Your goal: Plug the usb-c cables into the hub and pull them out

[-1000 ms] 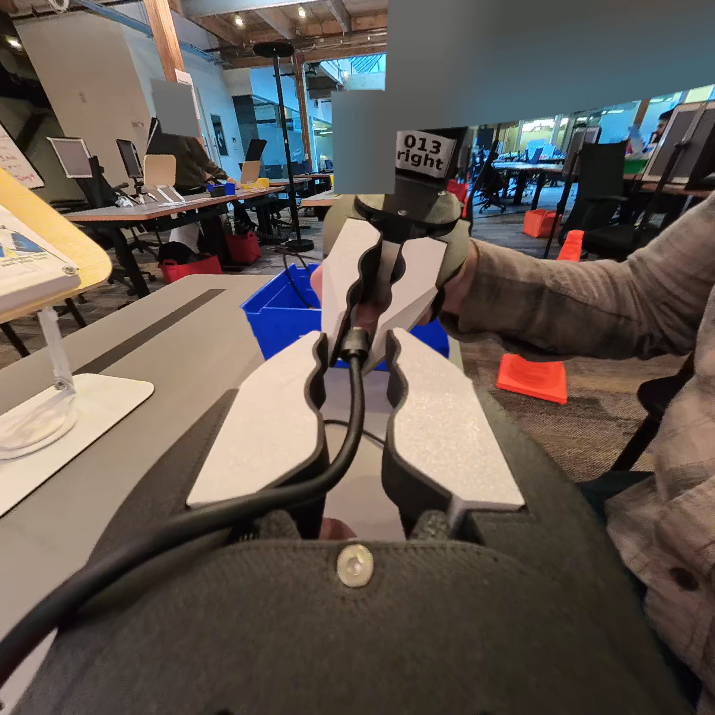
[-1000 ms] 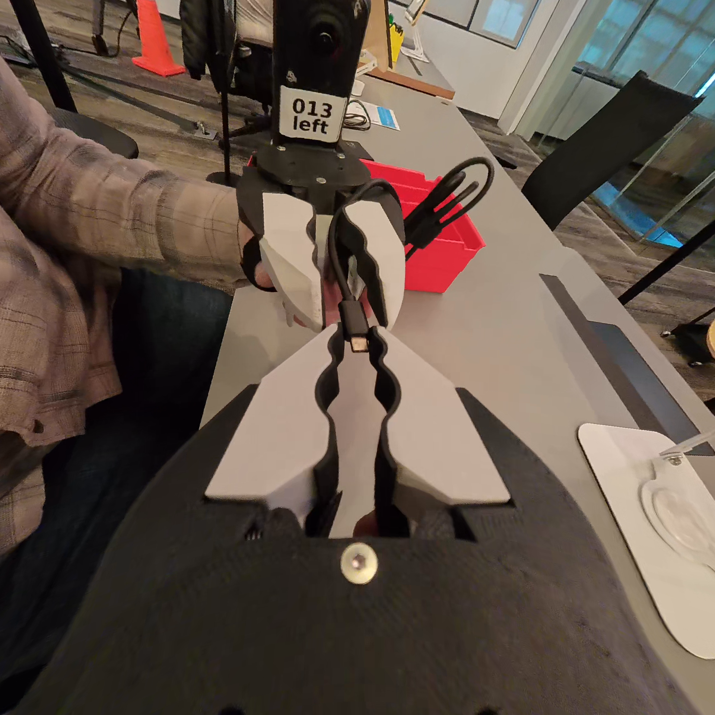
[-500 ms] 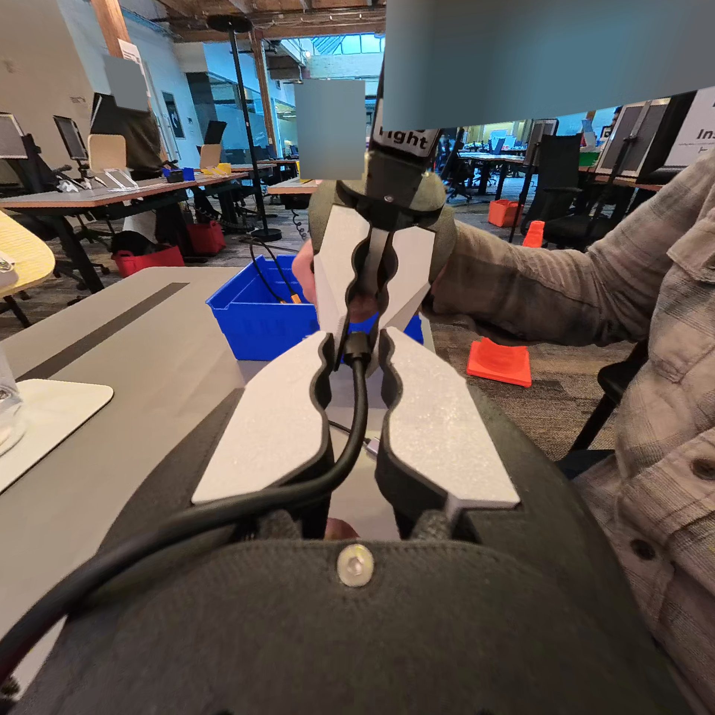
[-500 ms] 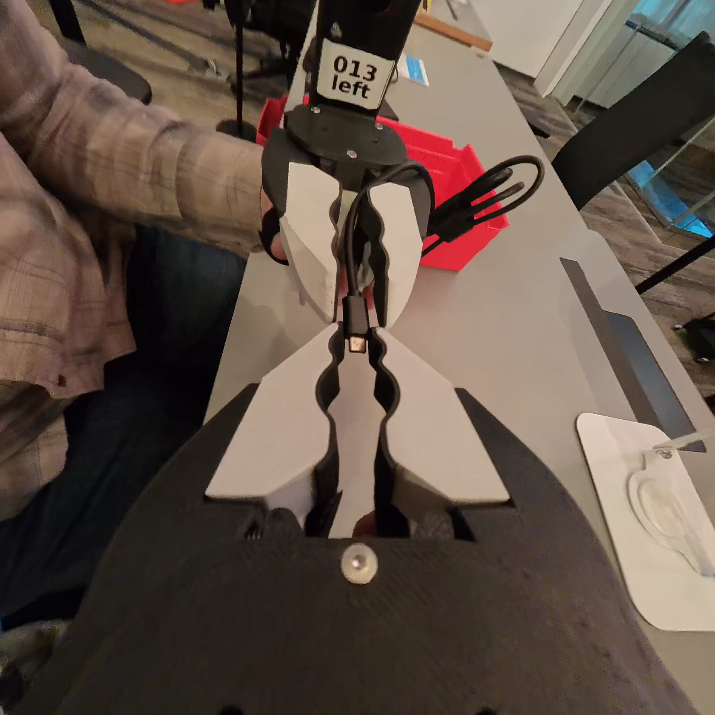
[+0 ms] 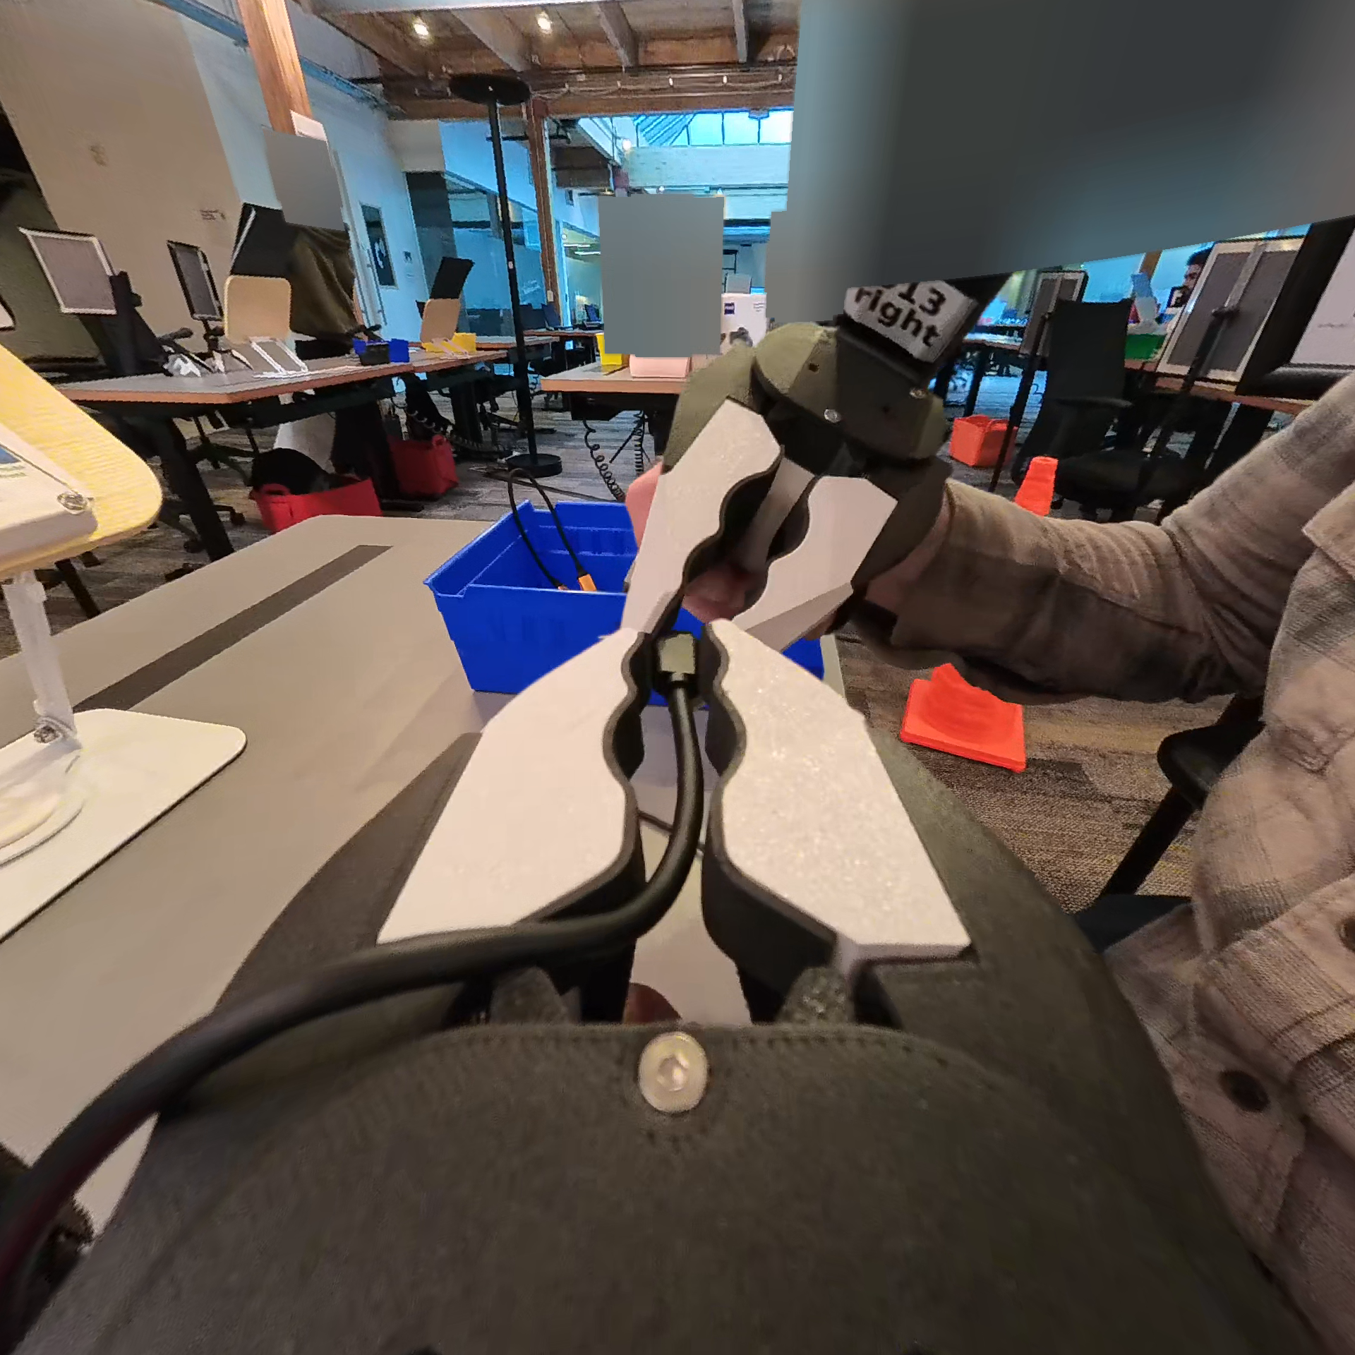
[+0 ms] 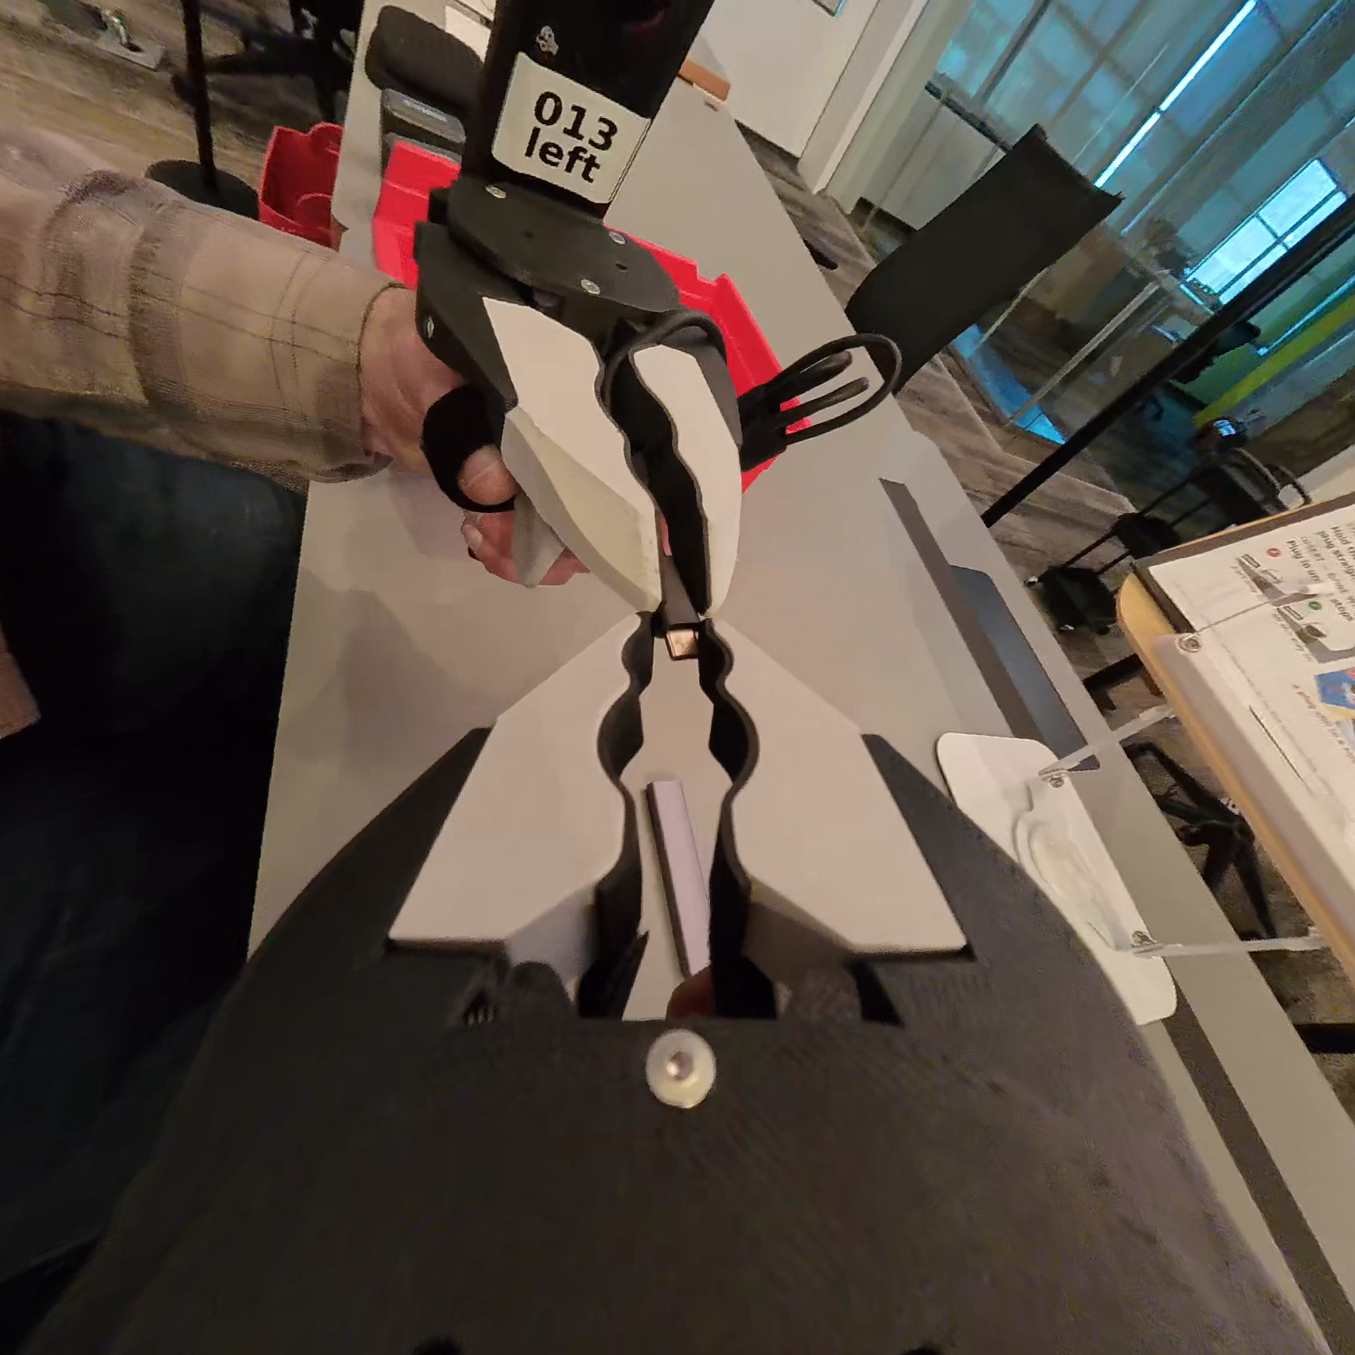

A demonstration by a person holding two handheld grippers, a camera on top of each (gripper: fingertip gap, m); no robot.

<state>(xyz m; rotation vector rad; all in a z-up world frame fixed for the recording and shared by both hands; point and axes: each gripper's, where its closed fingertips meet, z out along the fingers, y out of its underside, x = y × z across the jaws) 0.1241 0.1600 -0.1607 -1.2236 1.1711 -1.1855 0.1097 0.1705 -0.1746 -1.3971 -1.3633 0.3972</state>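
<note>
A thick black round USB-C cable (image 5: pixel 678 777) is held above the grey bench (image 5: pixel 242 704), its rectangular black plug (image 5: pixel 674 655) clamped at the left gripper (image 5: pixel 673 652) tips and pointing away from that gripper. The cable curves back between the fingers. Above the same bench, a slim grey flat hub (image 6: pixel 678 880) lies lengthwise inside the right gripper (image 6: pixel 678 645).

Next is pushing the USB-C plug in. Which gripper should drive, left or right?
Left, probably. The left gripper is shut on the plug, whose metal tip sits at the tips of the right gripper. That one has a pale flat piece, possibly the hub, between its fingers, so it should hold steady.
</note>
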